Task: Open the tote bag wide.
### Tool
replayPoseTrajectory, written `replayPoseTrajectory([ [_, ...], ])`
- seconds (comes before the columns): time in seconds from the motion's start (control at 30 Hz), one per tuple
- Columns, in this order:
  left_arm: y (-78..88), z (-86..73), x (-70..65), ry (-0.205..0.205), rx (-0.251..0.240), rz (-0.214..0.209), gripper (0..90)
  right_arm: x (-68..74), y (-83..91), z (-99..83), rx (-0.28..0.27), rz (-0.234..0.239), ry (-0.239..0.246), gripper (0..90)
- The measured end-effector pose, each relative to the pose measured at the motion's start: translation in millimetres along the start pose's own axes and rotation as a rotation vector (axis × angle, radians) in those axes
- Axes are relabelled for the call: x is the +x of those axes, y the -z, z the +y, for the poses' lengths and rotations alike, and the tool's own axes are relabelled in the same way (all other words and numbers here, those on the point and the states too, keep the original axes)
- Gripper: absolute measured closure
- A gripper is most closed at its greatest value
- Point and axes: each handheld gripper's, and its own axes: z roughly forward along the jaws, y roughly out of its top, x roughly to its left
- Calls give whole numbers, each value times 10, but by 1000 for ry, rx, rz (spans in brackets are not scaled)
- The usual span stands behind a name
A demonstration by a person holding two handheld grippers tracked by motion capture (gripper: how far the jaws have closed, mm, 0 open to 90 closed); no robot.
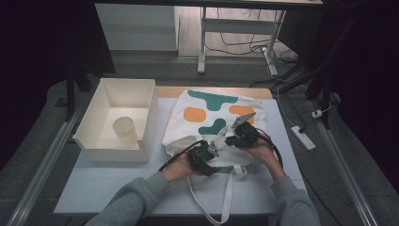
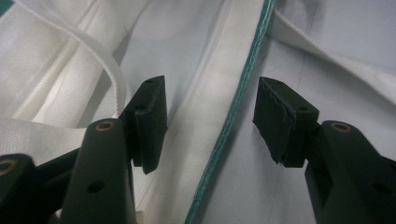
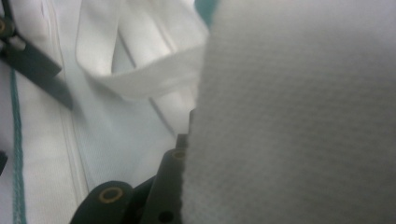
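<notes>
A white tote bag [image 1: 211, 113] with teal and orange shapes lies flat on the table, its straps [image 1: 229, 188] trailing toward the front edge. My left gripper [image 1: 207, 153] hovers at the bag's near edge. In the left gripper view it [image 2: 210, 112] stands open, with the bag's teal-stitched hem [image 2: 233, 121] running between the jaws untouched and a white strap [image 2: 112, 74] beside it. My right gripper [image 1: 240, 134] sits just right of it, shut on the bag's white woven fabric [image 3: 299, 112], which covers one jaw; the other finger [image 3: 170, 186] shows. The left gripper's fingers [image 3: 35, 70] appear at the upper left there.
A white open box [image 1: 94, 141] holding a pale cup [image 1: 125, 132] stands left of the bag. A power strip [image 1: 302, 137] and cables lie on the floor to the right. Desk legs [image 1: 202, 42] stand beyond the table's far edge.
</notes>
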Motion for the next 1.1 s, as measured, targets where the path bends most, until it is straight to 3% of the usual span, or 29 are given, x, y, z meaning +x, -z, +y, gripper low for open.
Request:
replayPoseTrajectory([
  [0.17, -70, 7, -20, -21, 24, 16, 441, 48, -48, 10, 24, 37, 20, 577],
  [0.27, -97, 8, -32, -25, 24, 38, 452, 93, -78, 12, 47, 45, 62, 531],
  [0.4, -111, 1, -2, -13, 20, 38, 489, 124, -129, 16, 84, -8, 91, 526],
  [0.5, -110, -3, 8, -12, 18, 22, 533, 149, -161, 21, 106, -52, 115, 585],
  [0.57, -106, -2, 11, -7, 19, 30, 609, 151, -166, 24, 110, -80, 128, 653],
  [0.63, -105, -8, 29, 2, 19, 33, 705, 137, -157, 23, 101, -85, 127, 709],
  [0.7, -105, -12, 45, 10, 17, 30, 745, 120, -140, 16, 88, -104, 118, 767],
  [0.83, -83, -9, 37, 0, 11, 61, 844, 115, -132, 18, 83, -128, 119, 869],
  [1.1, 4, -11, 12, -18, -10, 63, 865, 115, -11, 52, 43, -133, 103, 891],
])
